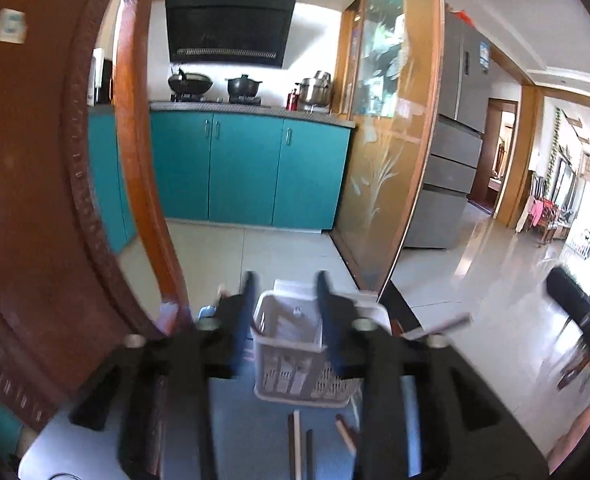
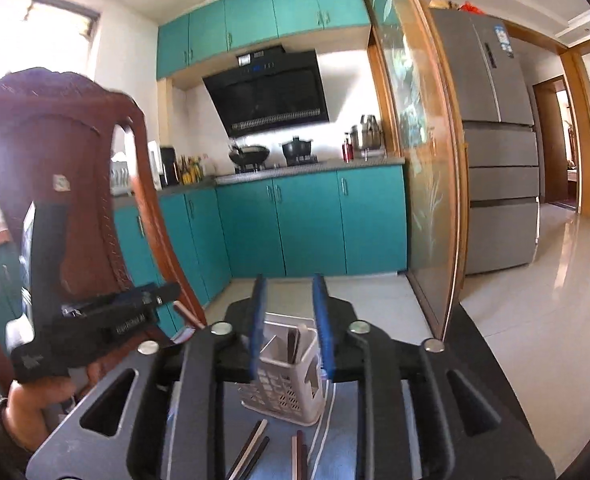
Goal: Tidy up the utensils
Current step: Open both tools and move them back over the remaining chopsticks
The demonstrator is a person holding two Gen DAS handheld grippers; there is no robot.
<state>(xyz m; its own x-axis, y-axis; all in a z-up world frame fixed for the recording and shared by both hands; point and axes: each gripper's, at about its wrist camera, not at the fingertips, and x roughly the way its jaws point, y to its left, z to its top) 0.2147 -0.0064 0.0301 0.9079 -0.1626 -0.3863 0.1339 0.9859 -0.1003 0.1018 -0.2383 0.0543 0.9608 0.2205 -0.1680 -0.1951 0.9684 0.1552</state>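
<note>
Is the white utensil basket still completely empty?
No. In the right wrist view, at least one dark chopstick stands inside the white basket.

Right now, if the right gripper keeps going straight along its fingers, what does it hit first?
Most likely the white utensil basket: it sits dead ahead between the open fingers of the right gripper, with nothing in front of it. The chopsticks on the table lie below that line. Depth is uncertain through the fisheye.

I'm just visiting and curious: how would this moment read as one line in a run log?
task: organize utensils | left gripper: open, empty | right gripper: open, empty | white basket: holds some utensils | chopsticks: loose on table
</note>
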